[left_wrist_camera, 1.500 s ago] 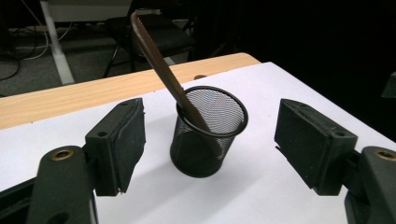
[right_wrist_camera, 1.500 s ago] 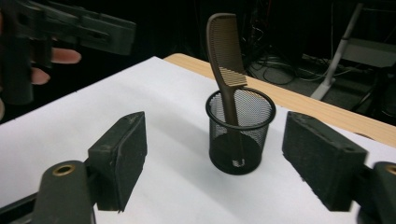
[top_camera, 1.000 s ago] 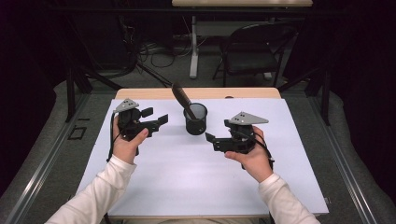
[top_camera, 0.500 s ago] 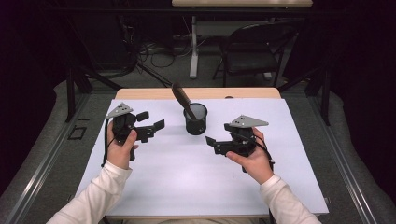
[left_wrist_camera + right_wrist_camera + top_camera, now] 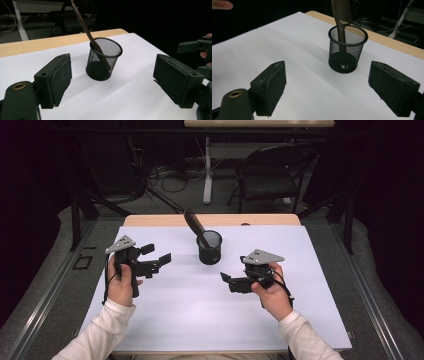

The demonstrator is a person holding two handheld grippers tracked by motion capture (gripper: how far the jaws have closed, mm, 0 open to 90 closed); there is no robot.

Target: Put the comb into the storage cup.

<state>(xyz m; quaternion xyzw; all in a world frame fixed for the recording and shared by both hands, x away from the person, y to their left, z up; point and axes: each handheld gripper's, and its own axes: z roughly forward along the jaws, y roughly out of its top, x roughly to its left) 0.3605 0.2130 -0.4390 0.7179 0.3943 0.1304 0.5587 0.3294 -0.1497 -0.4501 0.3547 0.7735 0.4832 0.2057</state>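
High view: desk point(image 5: 190, 320) w/ white cover, wooden strip along far edge; black mesh cup point(image 5: 209, 248) stands upright near the middle-back, a dark brown comb point(image 5: 195, 226) sticking out of it, leaning back-left. Left gripper point(image 5: 156, 258) held in left hand point(image 5: 121, 285) over the left part of the desk, fingers spread, pointing toward the cup, empty. Right gripper point(image 5: 229, 281) held in right hand point(image 5: 272, 292) right of centre, nearer than the cup, pointing left; fingers look parted but small here. Both well apart from the cup. White sleeves come in from the bottom. Chair point(image 5: 272, 175) and cables on the floor behind the desk. Left gripper view: both fingers point(image 5: 56, 80) wide apart, nothing between them; cup point(image 5: 103, 58) ahead in the gap, comb point(image 5: 86, 30) slanting up-left out of it; other gripper point(image 5: 197, 48) at right edge. Right gripper view: fingers point(image 5: 270, 86) spread wide, empty; cup point(image 5: 347, 48) ahead between them, comb point(image 5: 340, 20) rising nearly straight from it, teeth facing right; a fingertip at top-left corner
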